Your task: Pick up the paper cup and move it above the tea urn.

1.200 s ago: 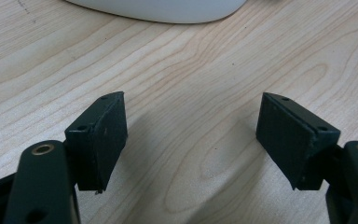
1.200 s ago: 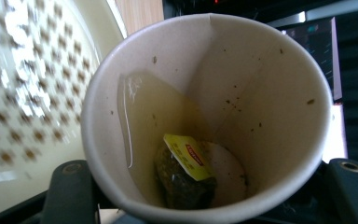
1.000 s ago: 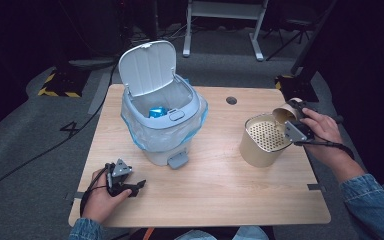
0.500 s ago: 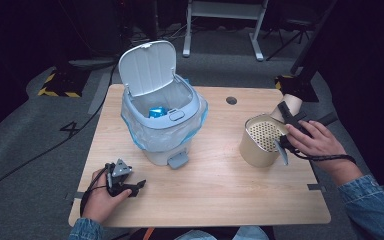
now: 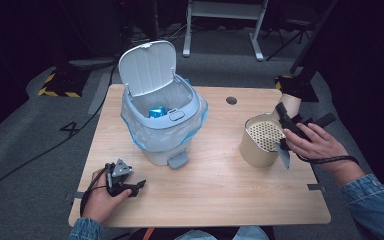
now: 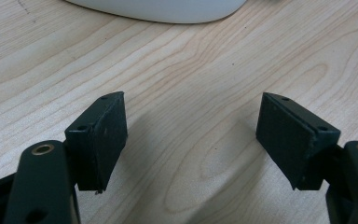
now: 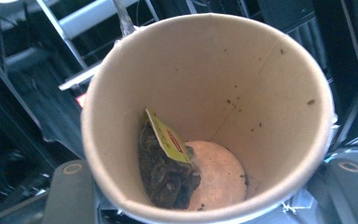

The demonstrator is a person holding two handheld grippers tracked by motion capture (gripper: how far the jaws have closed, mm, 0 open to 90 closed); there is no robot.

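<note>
Our right gripper [image 5: 286,131], clamped on the brown paper cup [image 7: 205,116] holding a used teabag [image 7: 168,172], sits right of the tan perforated-top canister [image 5: 261,140]; our left gripper [image 5: 125,184] rests apart, lower left.

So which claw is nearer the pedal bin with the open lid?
Left. The left claw rests on the table just in front of the pedal bin, jaws open and empty. The right claw is off to the bin's right, holding a paper cup beside the strainer canister.

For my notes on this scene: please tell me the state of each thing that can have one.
White pedal bin: lid open, bag inside.
Brown paper cup: gripped by right gripper, used teabag inside.
Beige canister with perforated top: upright.
Left gripper: open, empty.
</note>
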